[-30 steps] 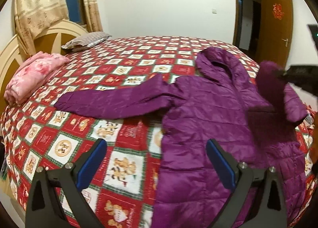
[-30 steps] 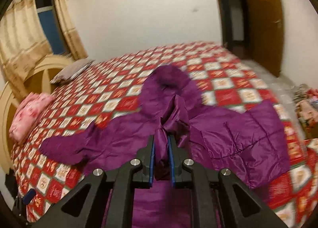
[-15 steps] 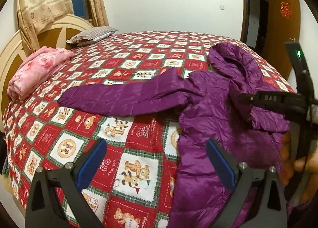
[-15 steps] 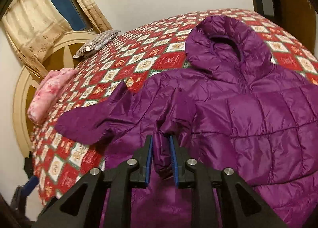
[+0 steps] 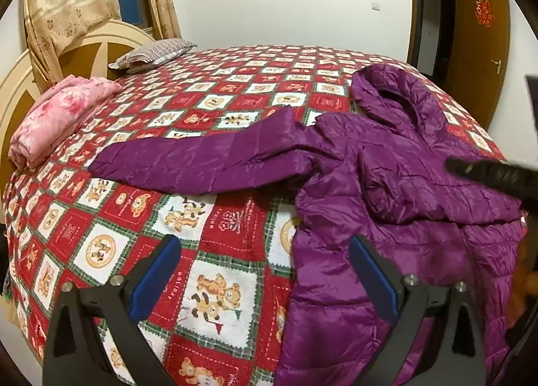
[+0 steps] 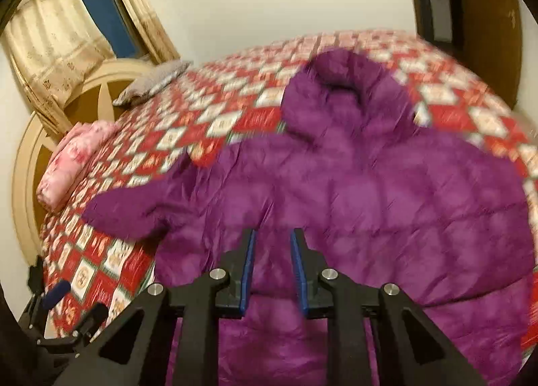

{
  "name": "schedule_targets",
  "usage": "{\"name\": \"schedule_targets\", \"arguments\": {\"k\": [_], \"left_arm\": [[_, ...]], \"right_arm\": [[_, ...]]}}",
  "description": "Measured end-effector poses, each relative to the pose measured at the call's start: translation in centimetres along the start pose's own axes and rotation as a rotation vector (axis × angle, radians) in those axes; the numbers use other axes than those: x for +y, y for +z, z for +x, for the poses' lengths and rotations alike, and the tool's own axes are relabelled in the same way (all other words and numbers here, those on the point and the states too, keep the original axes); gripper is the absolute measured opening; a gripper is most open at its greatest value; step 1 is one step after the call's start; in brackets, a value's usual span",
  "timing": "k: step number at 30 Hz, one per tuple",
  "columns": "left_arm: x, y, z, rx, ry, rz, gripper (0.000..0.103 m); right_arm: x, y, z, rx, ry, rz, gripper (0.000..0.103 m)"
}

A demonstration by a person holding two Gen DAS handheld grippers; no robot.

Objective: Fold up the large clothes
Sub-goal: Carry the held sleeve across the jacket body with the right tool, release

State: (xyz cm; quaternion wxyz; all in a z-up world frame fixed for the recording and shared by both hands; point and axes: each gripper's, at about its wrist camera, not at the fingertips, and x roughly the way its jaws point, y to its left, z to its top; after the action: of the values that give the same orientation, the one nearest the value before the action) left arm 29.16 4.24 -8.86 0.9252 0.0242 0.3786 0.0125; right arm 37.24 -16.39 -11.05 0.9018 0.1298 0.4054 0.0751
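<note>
Bedspread [image 5: 215,288] bore purple hooded jacket [image 5: 396,184], one sleeve folded across, other outstretched; left gripper [image 5: 265,275] wide, right gripper [image 6: 271,268] narrowly parted, both empty.

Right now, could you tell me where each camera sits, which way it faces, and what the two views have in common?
Left wrist: on the left gripper, low at the bed's near edge, facing the headboard; its open fingers frame the quilt and jacket hem.
Right wrist: on the right gripper, above the purple jacket, facing its hood; the fingers stand slightly apart, gripping nothing.
Shared: jacket, quilt, pink folded blanket, striped pillow, curtains.
</note>
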Motion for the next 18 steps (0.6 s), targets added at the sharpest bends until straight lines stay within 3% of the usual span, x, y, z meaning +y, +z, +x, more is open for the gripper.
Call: {"name": "schedule_targets", "arguments": {"k": [4, 10, 16, 18], "left_arm": [[0.5, -0.2, 0.1, 0.006, 0.012, -0.007, 0.101], [2.9, -0.2, 0.8, 0.008, 0.068, -0.046, 0.102], [6.5, 0.9, 2.6, 0.024, 0.109, -0.155, 0.102], [8.1, 1.5, 3.3, 0.014, 0.144, -0.201, 0.102]], "right_arm": [[3.0, -1.3, 3.4, 0.036, -0.051, -0.095, 0.022], [3.8, -2.6, 8.3, 0.14, -0.072, -0.092, 0.022], [3.5, -2.0, 7.5, 0.158, -0.049, -0.081, 0.022], [3.7, -1.8, 5.7, 0.129, 0.002, -0.063, 0.023]]}}
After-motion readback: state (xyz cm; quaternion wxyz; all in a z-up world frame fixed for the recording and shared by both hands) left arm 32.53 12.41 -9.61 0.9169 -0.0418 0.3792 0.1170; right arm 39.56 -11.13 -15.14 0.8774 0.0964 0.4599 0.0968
